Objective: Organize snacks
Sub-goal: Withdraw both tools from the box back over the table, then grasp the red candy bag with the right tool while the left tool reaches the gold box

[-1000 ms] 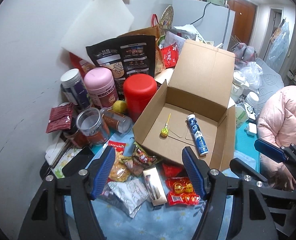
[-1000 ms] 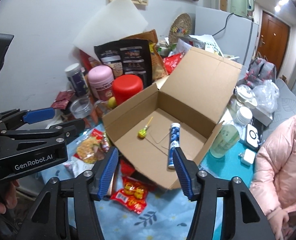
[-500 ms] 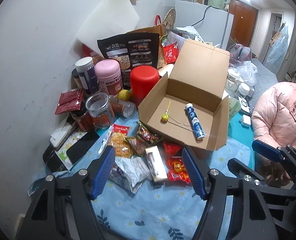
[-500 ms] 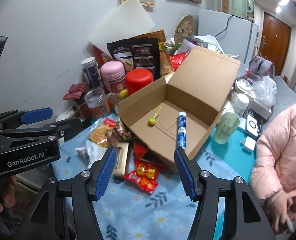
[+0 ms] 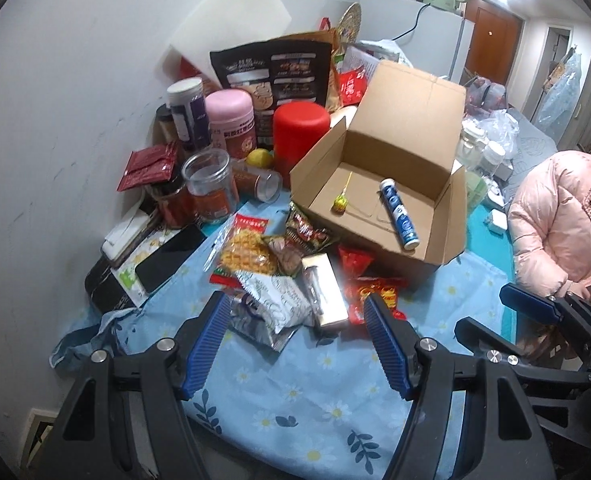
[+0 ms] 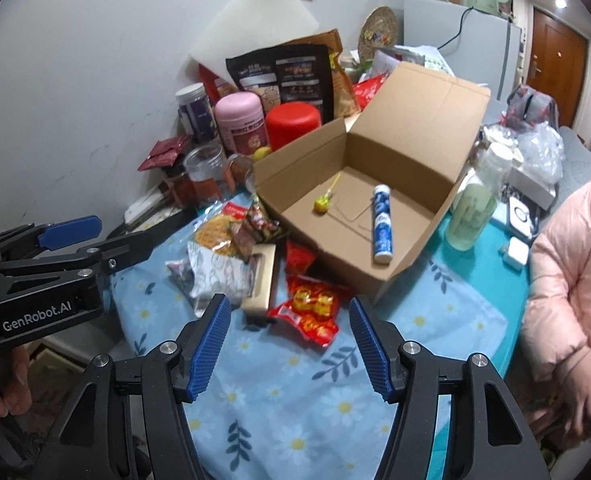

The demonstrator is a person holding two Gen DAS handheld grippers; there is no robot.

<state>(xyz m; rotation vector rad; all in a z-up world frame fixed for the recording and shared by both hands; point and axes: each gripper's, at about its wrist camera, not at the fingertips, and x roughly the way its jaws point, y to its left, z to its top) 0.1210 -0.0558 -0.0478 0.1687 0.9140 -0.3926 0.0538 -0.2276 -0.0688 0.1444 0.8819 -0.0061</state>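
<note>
An open cardboard box stands on the flowered blue cloth. A yellow lollipop and a blue-white tube lie inside it. Loose snacks lie in front of the box: a silver packet, a yellow waffle packet, a gold box and a red candy packet. My left gripper hangs open above the silver packet and holds nothing. Just short of the red candy packet, my right gripper is open and empty.
Jars, a pink tub, a red canister and a black bag crowd the wall side behind the box. A phone lies at the left. A green bottle and a person in a pink jacket are on the right.
Both grippers have drawn back from the box and sunk a little, so more blue cloth shows in front of the snacks. The right jaws stand slightly wider.
</note>
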